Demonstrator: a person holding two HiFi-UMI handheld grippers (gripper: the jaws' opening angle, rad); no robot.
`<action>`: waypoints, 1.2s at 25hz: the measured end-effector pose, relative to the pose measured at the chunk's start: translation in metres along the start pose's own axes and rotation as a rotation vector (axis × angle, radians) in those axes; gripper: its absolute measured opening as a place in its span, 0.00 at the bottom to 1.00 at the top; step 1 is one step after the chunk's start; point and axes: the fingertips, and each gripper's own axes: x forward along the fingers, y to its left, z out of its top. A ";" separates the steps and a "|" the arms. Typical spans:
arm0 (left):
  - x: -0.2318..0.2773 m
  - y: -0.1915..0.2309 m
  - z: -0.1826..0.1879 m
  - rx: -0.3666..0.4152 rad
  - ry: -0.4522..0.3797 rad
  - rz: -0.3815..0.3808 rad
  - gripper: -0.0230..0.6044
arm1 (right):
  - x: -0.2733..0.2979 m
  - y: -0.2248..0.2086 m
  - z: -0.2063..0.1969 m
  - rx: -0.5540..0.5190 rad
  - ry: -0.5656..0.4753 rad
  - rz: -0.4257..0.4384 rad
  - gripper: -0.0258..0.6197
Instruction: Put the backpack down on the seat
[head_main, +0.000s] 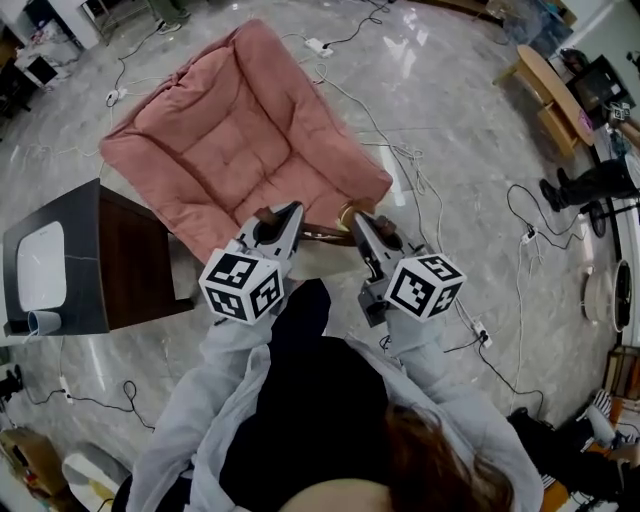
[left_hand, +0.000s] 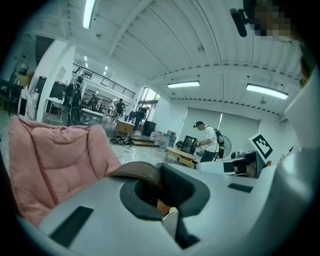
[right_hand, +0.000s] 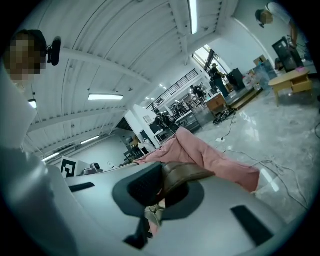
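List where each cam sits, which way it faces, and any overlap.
Head view: on the person's head, facing steeply down at the pink chair; grey sleeves, left tongs and right tongs show.
Left gripper view: rides the left tongs, looks along its jaws, shut on a brown strap; sleeve at right edge.
Right gripper view: rides the right tongs, jaws shut on the brown strap; sleeve at left edge.
Shared: all three show chair and strap; each gripper view catches the other's marker cube.
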 end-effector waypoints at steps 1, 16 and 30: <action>0.005 0.005 0.001 -0.003 0.004 0.007 0.06 | 0.006 -0.004 0.002 0.005 0.008 0.001 0.05; 0.068 0.082 0.040 -0.062 -0.012 0.069 0.06 | 0.093 -0.032 0.044 0.066 0.077 0.043 0.05; 0.098 0.144 0.024 -0.107 0.074 0.143 0.06 | 0.152 -0.053 0.026 0.154 0.203 0.072 0.05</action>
